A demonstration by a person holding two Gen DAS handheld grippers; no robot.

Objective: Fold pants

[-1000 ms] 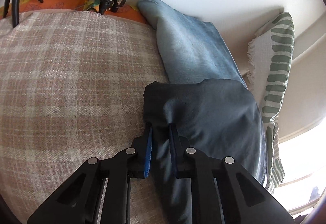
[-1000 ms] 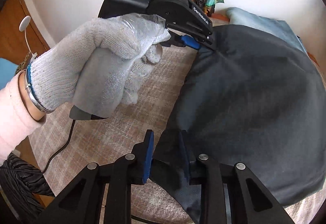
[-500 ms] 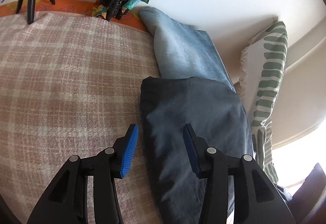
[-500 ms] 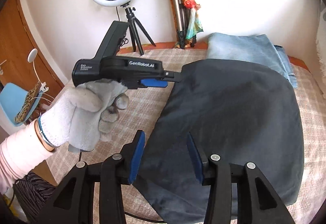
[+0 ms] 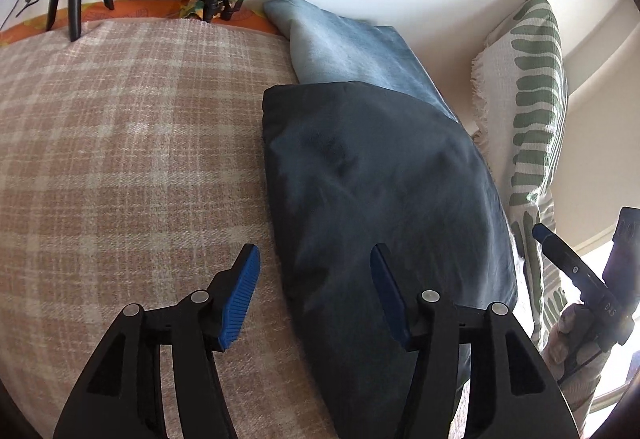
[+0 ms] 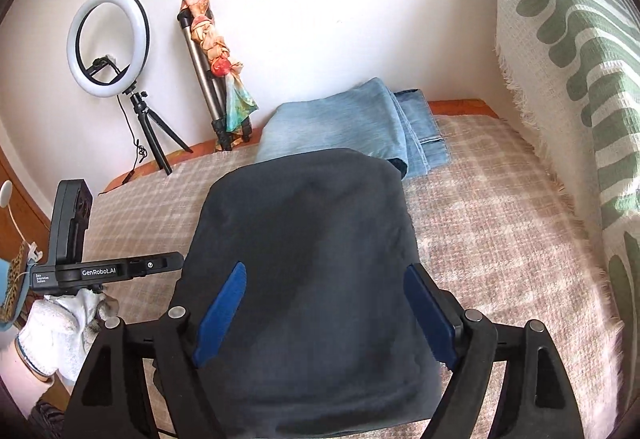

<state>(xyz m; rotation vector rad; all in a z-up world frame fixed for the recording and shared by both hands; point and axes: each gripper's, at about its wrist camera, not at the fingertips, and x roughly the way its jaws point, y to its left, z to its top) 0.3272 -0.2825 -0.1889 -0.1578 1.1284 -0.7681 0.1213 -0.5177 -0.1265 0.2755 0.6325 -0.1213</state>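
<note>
Dark navy pants [image 5: 380,179] lie folded flat on the plaid bed cover [image 5: 120,159], and show in the right wrist view [image 6: 308,251] too. My left gripper [image 5: 316,295] is open and empty, above the near left edge of the pants. My right gripper [image 6: 324,315] is open wide and empty, above the near part of the pants. The left gripper [image 6: 176,263] shows from the side at the left of the right wrist view, clear of the cloth. The right gripper's finger [image 5: 560,251] shows at the right edge of the left wrist view.
Folded light blue jeans [image 6: 352,127] lie behind the dark pants against the wall. A green-patterned cushion [image 6: 568,79] stands along the right side. A ring light on a tripod [image 6: 108,43] and a folded tripod with a scarf [image 6: 216,71] stand at the back.
Both grippers let go of the dark pants, opened wide and drew back. The pants now lie flat on the bed. The left gripper moved away to the left.
</note>
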